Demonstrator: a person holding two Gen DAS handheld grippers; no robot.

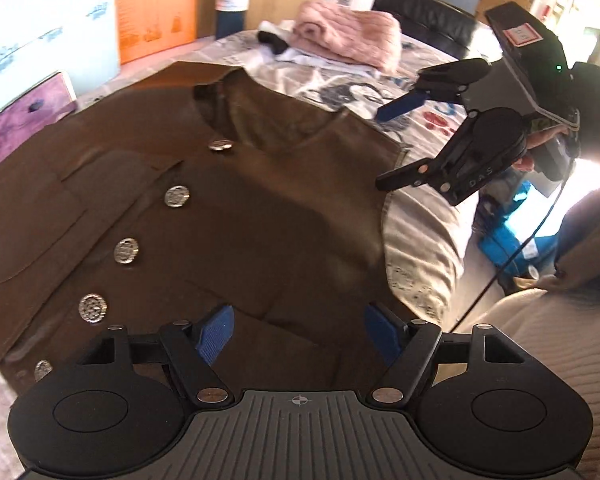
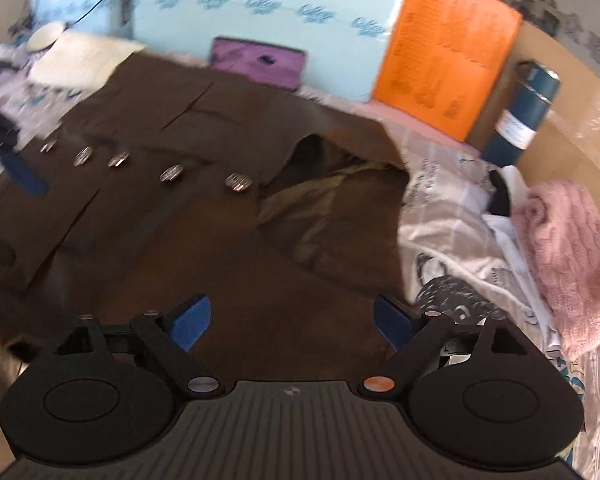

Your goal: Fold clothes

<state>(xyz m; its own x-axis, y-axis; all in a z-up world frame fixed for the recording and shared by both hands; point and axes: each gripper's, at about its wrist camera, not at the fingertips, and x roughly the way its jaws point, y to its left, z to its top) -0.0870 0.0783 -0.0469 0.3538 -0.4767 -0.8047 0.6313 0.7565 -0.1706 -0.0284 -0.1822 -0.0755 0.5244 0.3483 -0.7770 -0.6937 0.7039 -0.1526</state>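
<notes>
A brown coat (image 1: pixel 228 200) with a row of silver buttons (image 1: pixel 177 196) lies flat on the bed, collar toward the far end. My left gripper (image 1: pixel 300 334) is open and empty above the coat's lower hem. My right gripper (image 2: pixel 292 320) is open and empty above the coat's (image 2: pixel 204 216) near side by the collar (image 2: pixel 332 184). The right gripper also shows in the left wrist view (image 1: pixel 392 144), held open above the coat's right edge. A blue fingertip of the left gripper (image 2: pixel 24 174) shows at the left of the right wrist view.
The bed has a printed white sheet (image 1: pixel 416 216). A folded pink fluffy garment (image 1: pixel 348 36) lies at its far end, also in the right wrist view (image 2: pixel 572 256). A purple box (image 2: pixel 260 62), light blue panel (image 2: pixel 260 4), orange board (image 2: pixel 444 48) and dark blue tube (image 2: pixel 520 112) stand beside the bed.
</notes>
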